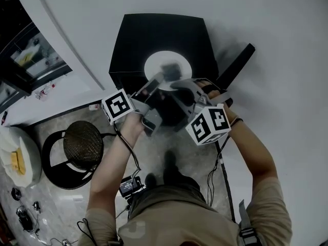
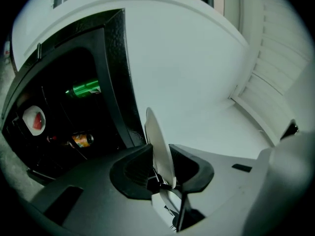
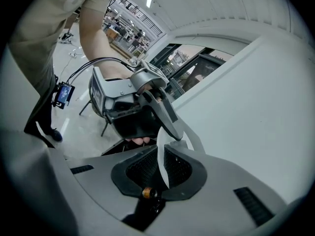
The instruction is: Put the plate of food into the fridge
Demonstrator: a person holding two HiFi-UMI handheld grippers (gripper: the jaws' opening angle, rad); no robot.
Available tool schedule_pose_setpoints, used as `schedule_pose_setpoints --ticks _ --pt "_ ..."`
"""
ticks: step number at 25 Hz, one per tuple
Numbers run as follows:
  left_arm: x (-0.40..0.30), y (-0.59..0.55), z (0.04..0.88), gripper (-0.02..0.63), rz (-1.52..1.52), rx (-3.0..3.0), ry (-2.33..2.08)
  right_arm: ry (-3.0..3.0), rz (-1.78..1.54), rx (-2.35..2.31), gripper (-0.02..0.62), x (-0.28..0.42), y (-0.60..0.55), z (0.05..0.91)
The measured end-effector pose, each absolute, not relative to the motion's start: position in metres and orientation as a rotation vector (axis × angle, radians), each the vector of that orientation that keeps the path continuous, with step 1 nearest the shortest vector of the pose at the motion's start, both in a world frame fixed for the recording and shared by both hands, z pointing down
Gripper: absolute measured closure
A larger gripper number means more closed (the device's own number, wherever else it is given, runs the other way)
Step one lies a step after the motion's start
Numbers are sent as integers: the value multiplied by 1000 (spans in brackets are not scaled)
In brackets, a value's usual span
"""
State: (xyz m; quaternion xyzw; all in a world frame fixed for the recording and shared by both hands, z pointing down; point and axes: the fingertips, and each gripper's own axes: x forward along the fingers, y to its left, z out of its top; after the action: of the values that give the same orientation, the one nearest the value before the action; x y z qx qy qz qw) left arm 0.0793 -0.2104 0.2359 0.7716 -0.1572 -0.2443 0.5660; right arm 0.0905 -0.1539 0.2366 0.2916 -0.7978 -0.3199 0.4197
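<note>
White surface is surrounding the open black fridge while the right gripper is pinching the plate by its rim over it and the left gripper is straddling another stretch of rim, jaws partly apart, so closing firmly and keeping the plate level is mattering before lowering it inside.

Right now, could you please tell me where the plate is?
In the head view the plate is at centre, over the black fridge, its rim between the jaws of the left gripper and the right gripper.
</note>
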Motion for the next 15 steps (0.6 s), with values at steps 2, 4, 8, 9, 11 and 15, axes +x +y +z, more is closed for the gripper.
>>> schedule_pose_setpoints --ticks 2,4,8,9,11,15 --pt "77 -208 234 505 -584 1795 -359 -2008 -806 730 549 89 -151 236" --pt "75 -206 234 509 -595 1775 -349 -2010 -813 723 549 86 -148 235" --pt "69 -201 235 514 -617 1728 -337 -2012 -821 697 549 81 -144 234" --pt "67 -200 235 515 -621 1720 -336 -2013 -821 693 549 79 -142 234" --pt "60 -194 235 518 -625 1712 -329 -2018 -820 689 549 72 -135 234" --pt "49 -185 237 526 -639 1693 -311 -2035 -825 680 549 61 -126 238"
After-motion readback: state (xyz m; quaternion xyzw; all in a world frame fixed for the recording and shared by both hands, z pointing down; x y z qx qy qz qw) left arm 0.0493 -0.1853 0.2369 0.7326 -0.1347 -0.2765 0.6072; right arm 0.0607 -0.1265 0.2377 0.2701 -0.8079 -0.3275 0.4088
